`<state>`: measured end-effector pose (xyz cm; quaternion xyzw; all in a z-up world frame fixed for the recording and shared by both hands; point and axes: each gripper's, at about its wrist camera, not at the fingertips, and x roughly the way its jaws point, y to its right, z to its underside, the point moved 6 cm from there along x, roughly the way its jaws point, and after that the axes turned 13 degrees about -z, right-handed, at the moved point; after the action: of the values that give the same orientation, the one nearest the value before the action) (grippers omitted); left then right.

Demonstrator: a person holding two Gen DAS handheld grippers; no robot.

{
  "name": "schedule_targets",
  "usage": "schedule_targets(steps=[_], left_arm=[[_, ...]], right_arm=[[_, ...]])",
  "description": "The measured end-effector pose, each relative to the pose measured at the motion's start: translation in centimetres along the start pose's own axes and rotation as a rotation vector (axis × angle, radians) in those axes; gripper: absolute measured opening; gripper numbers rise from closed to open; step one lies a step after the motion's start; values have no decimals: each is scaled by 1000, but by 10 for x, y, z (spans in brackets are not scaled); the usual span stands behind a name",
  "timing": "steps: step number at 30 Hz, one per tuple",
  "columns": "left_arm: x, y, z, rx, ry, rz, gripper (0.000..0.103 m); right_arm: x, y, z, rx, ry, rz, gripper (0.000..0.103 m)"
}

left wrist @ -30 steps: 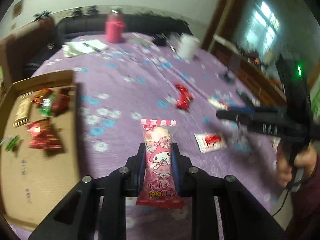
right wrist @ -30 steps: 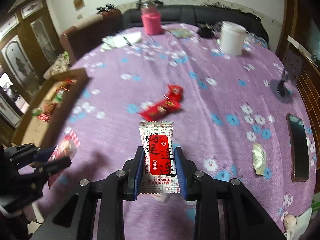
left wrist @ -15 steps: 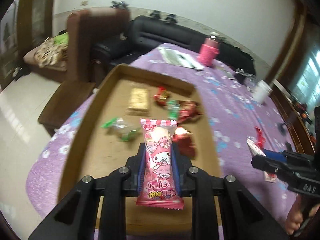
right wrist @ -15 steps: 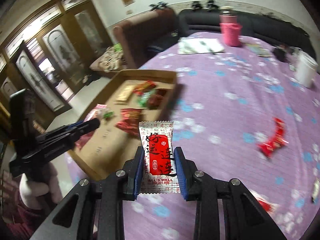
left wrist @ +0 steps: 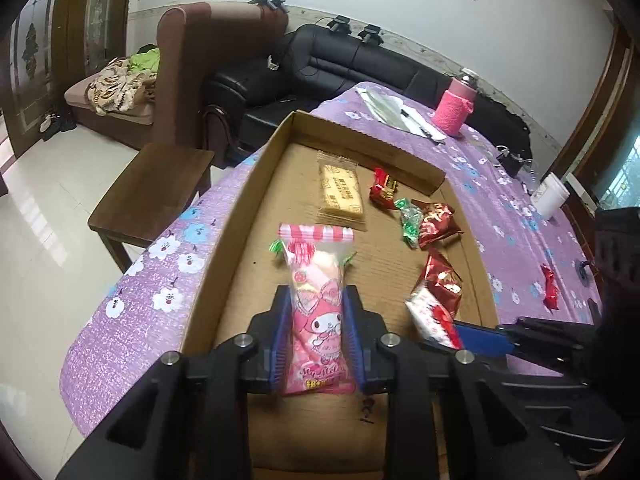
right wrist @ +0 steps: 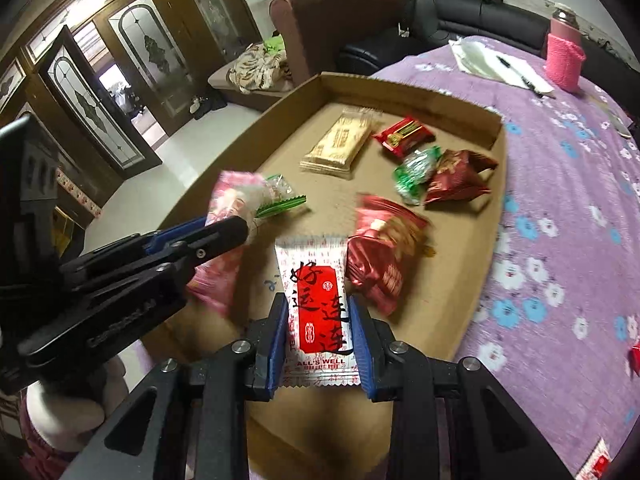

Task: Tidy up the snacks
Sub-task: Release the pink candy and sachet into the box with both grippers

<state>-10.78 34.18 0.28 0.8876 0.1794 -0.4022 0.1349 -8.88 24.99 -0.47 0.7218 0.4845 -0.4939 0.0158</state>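
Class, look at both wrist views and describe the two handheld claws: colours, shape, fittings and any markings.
Both claws are matte black and angular, with cut-out openings in their frames and round silver bolts at the joints. The left claw and right claw each carry ribbed blue pads on their two fingers. Seen side-on from the right wrist, the left one bears embossed lettering too blurred to read. No cables show.

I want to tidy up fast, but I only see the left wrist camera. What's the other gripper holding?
Observer: The right gripper pinches a white packet with a red label; under the label it says ALL'S WELL.
Operator: Are any snacks hiding behind it?
Observer: Yes, another red-and-white packet lies on the cloth, near the lower right edge of the right wrist view.
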Motion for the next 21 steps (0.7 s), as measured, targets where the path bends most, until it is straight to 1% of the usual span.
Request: schedule_targets(steps=[1, 2, 3, 4, 6, 7, 8, 12, 15, 17, 18, 19, 21], left_arm=[[-2, 1, -1, 2, 5, 9, 36], [-6, 3, -2, 9, 15, 6, 47], [-10, 4, -3, 18, 31, -4, 52], [-14, 4, -4, 25, 45, -13, 60], [-24, 6, -7, 37, 78, -46, 68], [-29, 7, -9, 38, 92, -73, 75], [-34, 6, -11, 41, 106, -105, 80], [-49, 9, -14, 63, 146, -148, 81], [-58, 14, -13, 90, 164, -207, 83], [-63, 17, -12, 108, 176, -243, 87], [-66, 20, -11, 119, 184, -256, 87], [-70, 23, -10, 129, 189, -254, 87], [-74, 32, -8, 143, 192, -245, 87]], right_arm=[[3, 0, -1, 2, -1, -1, 34], [4, 0, -1, 2, 0, 0, 34], [5, -1, -1, 1, 1, -1, 34], [5, -2, -1, -2, 0, -6, 36], [3, -5, 1, -10, 4, -15, 37], [2, -8, 1, -18, 9, -9, 37], [0, -9, 1, -27, 15, -4, 37], [-14, -17, 3, -43, 50, -8, 37], [-33, -18, 7, -33, 97, -13, 37], [-45, -15, 10, -18, 123, -14, 41], [-53, -11, 13, -4, 143, -16, 42], [-58, -9, 15, 7, 157, -16, 45], [-70, -2, 20, 30, 184, -16, 46]])
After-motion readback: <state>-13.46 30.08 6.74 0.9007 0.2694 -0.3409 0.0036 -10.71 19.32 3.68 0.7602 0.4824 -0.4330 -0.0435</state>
